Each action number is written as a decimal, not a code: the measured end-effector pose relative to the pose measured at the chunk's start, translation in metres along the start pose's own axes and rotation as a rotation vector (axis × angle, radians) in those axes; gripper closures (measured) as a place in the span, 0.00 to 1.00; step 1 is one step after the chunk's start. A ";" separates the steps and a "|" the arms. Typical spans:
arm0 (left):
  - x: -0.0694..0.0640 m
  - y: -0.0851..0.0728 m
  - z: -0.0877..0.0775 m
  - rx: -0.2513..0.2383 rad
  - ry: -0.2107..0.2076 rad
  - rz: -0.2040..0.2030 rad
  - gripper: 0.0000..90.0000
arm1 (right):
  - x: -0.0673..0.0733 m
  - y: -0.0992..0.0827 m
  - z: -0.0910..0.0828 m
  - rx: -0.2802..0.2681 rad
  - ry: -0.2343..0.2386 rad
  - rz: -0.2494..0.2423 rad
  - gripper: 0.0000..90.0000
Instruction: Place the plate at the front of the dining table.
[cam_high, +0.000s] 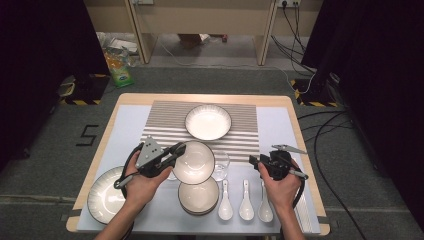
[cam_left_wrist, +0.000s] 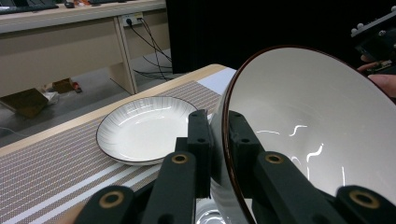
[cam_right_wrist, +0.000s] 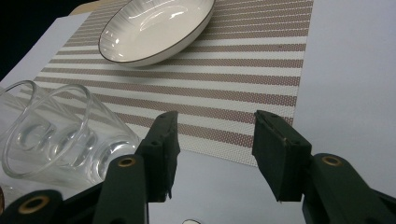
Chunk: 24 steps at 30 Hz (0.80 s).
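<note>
Nearest the person, three white spoons lie in a row at the near right of the bench, beside a stack of bowls; a ribbed plate overhangs the near left edge. Just beyond, the left gripper is clamped on the rim of a white bowl, one jaw inside and one outside, holding it tilted above the stack. The right gripper hovers with its jaws apart and nothing between them, next to a clear glass.

To set the bowl down well, I would level it before lowering, since the pinch is on the thin rim only and it could pivot or slip. The glass stands just right of the bowl, so any swing should go far and left. Farther off, the striped mat has open room around the shallow dish, well inside the bench edges.
</note>
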<state>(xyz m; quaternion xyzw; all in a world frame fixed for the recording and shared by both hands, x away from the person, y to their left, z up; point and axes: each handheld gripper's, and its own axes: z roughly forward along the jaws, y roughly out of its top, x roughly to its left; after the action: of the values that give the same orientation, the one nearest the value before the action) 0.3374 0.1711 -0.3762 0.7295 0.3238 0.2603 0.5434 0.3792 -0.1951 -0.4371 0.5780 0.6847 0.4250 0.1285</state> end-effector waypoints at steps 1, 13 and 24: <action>0.000 0.000 0.000 -0.003 0.002 -0.003 0.91 | 0.000 0.000 0.000 0.003 0.001 0.001 0.56; 0.005 0.004 0.003 0.000 0.009 -0.009 0.90 | 0.000 -0.001 0.000 0.005 0.001 0.000 0.56; 0.008 0.006 0.007 0.006 0.014 -0.009 0.91 | -0.001 -0.001 0.001 0.001 0.001 0.008 0.56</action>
<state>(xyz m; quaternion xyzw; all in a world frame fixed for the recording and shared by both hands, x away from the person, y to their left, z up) 0.3486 0.1714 -0.3725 0.7278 0.3316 0.2623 0.5399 0.3793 -0.1952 -0.4387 0.5806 0.6827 0.4254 0.1260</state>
